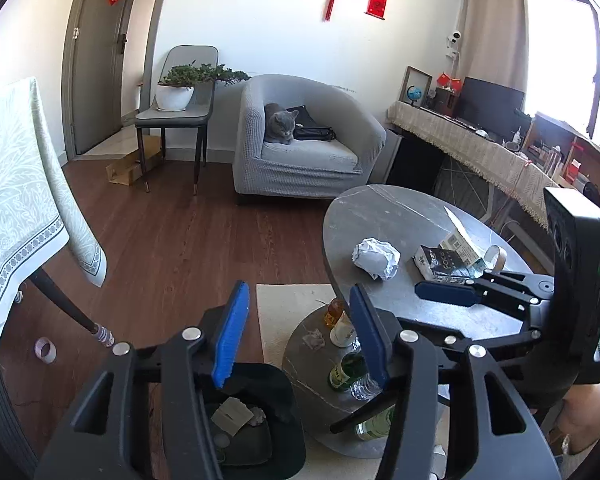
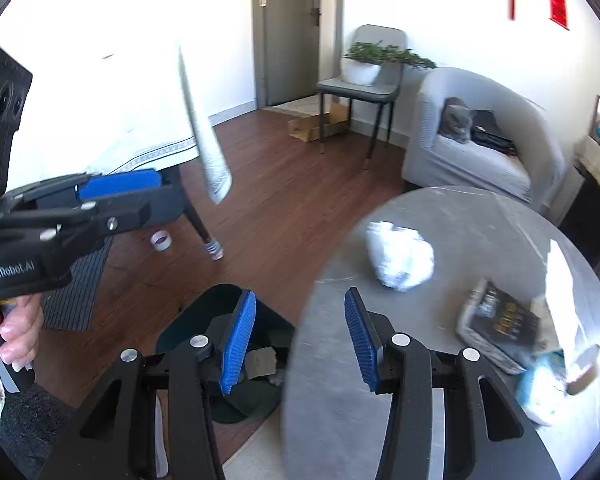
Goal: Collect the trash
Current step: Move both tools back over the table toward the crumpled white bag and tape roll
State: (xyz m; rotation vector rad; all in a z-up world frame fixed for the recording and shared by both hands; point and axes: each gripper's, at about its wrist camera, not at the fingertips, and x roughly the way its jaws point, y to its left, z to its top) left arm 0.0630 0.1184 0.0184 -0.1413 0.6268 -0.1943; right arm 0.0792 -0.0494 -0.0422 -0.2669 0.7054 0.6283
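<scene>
My left gripper (image 1: 300, 336) is open with nothing between its blue pads. It hangs over a black trash bin (image 1: 256, 424) on the floor that holds scraps of paper. On the round grey table (image 1: 396, 216) lie a crumpled white paper ball (image 1: 376, 258), a torn black-and-white packet (image 1: 446, 264) and a tape roll (image 1: 496, 258). My right gripper (image 2: 300, 340) is also open and empty, above the table's near edge, with the paper ball (image 2: 400, 256) ahead of it and the packet (image 2: 496, 328) to its right. The bin (image 2: 204, 320) sits lower left.
Several bottles (image 1: 344, 356) stand on a low round shelf beside the bin. A cloth-covered table (image 1: 16, 208) is at the left, with a tape ring (image 1: 46, 350) on the floor. A cat (image 1: 280, 124) lies in the grey armchair. A chair holds a potted plant (image 1: 176, 92).
</scene>
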